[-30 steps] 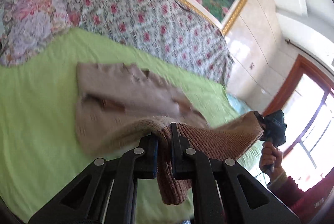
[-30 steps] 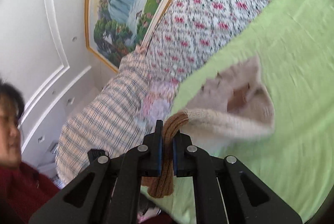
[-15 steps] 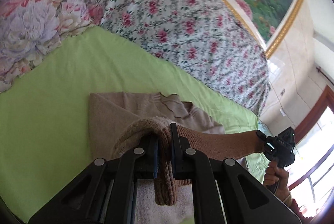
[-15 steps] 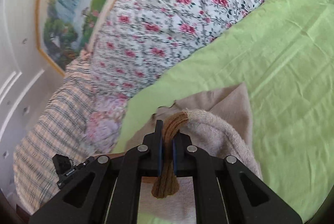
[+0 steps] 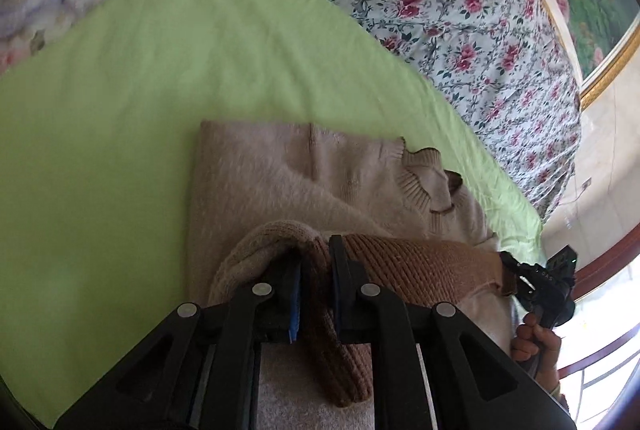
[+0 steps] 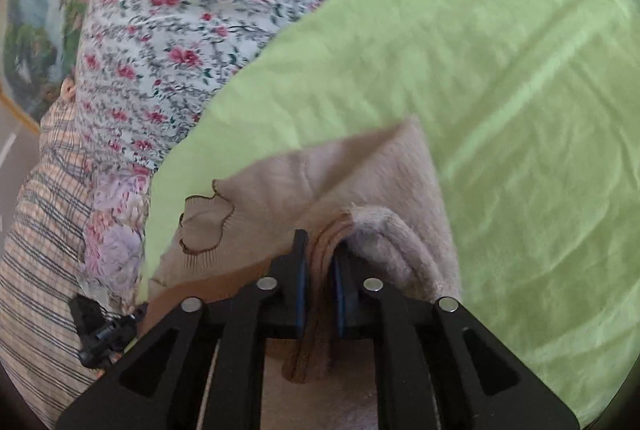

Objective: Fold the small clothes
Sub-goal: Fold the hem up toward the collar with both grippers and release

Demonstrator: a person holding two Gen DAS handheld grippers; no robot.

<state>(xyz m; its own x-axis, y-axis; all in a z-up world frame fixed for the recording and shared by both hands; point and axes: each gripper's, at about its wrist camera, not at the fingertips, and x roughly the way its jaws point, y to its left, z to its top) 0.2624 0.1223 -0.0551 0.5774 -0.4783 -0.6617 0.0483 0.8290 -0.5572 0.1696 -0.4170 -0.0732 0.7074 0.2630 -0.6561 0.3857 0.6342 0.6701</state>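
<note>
sweater [image 5: 280, 181] hem lowered onto itself, grippers opening, green sheet [image 5: 160, 69] around

A beige knitted sweater [image 5: 280, 173] with a brown ribbed hem [image 5: 424, 262] lies on a lime-green sheet [image 5: 140, 89]. The quilt [image 5: 440, 1] is white with pink roses and green leaves; another blanket [image 6: 36, 213] is cream plaid with dark stripes.

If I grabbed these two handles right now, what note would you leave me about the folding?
Left claw: jaws opening, brown ribbed hem between them.
Right claw: jaws opening, the same hem between them.
The beige sweater lies on the green sheet, collar away from you.
Done: bottom edge carried up over the body.
Left: let go, pull clear, smooth it, likely fold again.
</note>
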